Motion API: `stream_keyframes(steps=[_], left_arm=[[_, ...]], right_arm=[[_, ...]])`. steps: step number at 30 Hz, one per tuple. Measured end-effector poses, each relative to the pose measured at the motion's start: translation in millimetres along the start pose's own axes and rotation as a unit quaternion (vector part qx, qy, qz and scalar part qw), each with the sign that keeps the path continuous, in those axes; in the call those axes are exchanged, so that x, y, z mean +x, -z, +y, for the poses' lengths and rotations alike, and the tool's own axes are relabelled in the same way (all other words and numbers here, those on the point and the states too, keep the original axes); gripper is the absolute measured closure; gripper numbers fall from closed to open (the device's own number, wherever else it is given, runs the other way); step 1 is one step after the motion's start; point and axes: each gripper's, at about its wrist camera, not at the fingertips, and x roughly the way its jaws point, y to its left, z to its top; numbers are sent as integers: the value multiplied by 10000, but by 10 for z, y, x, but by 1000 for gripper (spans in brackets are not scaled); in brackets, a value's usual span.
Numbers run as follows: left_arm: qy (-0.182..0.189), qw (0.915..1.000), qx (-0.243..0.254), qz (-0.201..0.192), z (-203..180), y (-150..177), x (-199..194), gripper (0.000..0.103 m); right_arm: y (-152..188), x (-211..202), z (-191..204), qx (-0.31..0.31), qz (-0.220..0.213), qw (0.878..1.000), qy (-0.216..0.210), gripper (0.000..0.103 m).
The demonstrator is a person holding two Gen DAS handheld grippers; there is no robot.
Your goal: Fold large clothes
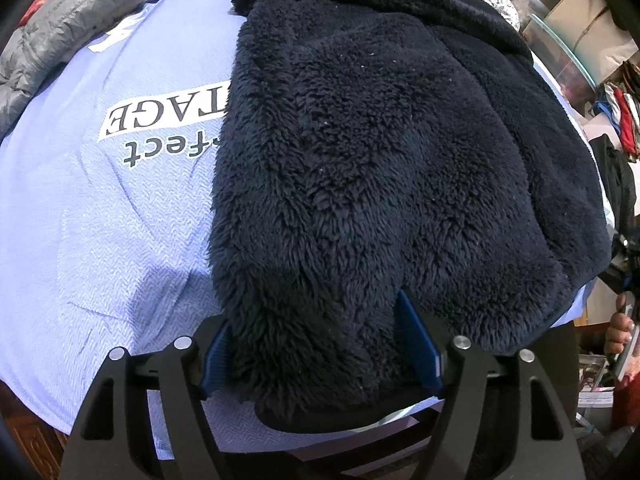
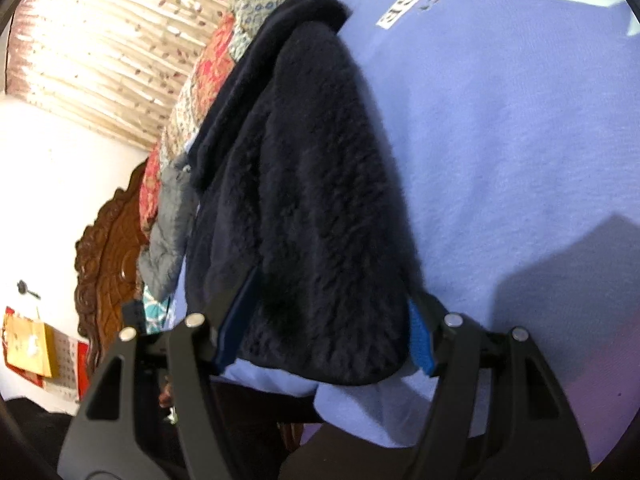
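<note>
- A dark navy fleece garment lies on a light blue printed cloth.
- The left hand-held gripper is clamped on its near edge.
- The right hand-held gripper grips another fleece edge.

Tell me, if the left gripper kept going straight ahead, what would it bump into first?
Most likely the fluffy navy fleece. The left gripper already has a bunch of it between its fingers, and more fleece fills the view straight ahead.
</note>
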Motion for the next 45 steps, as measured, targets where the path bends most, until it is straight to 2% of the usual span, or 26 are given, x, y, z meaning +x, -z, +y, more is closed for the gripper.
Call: stream_keyframes(steps=[1,2,3,5,6,7,8,10,13,15,18,21,23,26,29,30,31,32,33,35,36,38,39,41,43,45], left_arm=[[18,10000,11,18,10,-3,-4,12],[43,10000,18,47,19,-5,-13,12],[56,9999,7,84,28,-15,-34,12],[73,9999,-33,135,37,-36,-68,17],[92,9998,-59,155,41,-41,-88,25],[205,9995,-101,204,46,-56,-115,38],[307,9991,-137,242,55,-66,-137,43],[466,9984,-193,265,70,-94,-225,59],[911,9950,-352,186,131,-192,-432,61],[1398,9883,-609,25,239,-323,-619,61],[1754,9810,-783,-290,338,-555,-832,63],[2055,9727,-922,-555,388,-914,-999,63],[2155,9684,-1049,-685,380,-1307,-1036,63],[2153,9647,-1222,-903,439,-1932,-1078,63],[1991,9630,-1534,-972,501,-2534,-982,63],[1808,9629,-1761,-950,560,-2841,-876,62],[1645,9637,-1889,-923,611,-3017,-811,56],[1462,9648,-2007,-862,644,-3241,-672,54],[1290,9671,-2067,-731,670,-3445,-492,52],[899,9721,-2162,-106,707,-3782,-23,51],[788,9703,-2284,119,736,-3874,135,51],[808,9634,-2553,84,803,-4018,242,51],[826,9636,-2541,52,798,-4082,238,51],[844,9641,-2518,7,808,-4188,239,51],[935,9600,-2637,35,839,-4269,273,51],[1192,9530,-2786,15,939,-4340,269,51]], right_arm=[[12,27,25,-43,64,10000,13,40],[24,45,68,-142,107,9998,87,46],[31,64,118,-284,182,9993,146,58],[27,71,186,-440,270,9985,185,75],[12,53,221,-504,281,9982,163,85],[-14,18,261,-567,260,9980,120,86],[-45,-18,286,-626,231,9977,75,89],[-141,-142,395,-790,102,9967,-125,90],[-338,-310,618,-1059,-168,9935,-392,91],[-519,-358,764,-1176,-311,9911,-547,91],[-859,-327,962,-1321,-473,9870,-781,91],[-1263,-177,1124,-1266,-604,9863,-870,91],[-1565,-56,1206,-1203,-692,9860,-928,91],[-2132,153,1348,-1112,-797,9862,-928,91],[-2760,439,1503,-1009,-894,9885,-690,91],[-3013,599,1522,-876,-939,9903,-532,91],[-3186,737,1529,-794,-982,9913,-367,89],[-3348,885,1527,-766,-1012,9919,-107,81],[-3508,1094,1487,-694,-969,9923,322,68],[-3688,1425,1291,-159,-770,9943,721,60],[-3712,1478,1228,26,-805,9943,693,60],[-3701,1446,1165,138,-1183,9920,430,56],[-3682,1362,1164,37,-1483,9885,297,40],[-3647,1176,1138,-65,-2021,9792,142,29],[-3634,1025,1156,-70,-2183,9758,80,29],[-3520,974,1441,-807,-1982,9766,-219,34]])
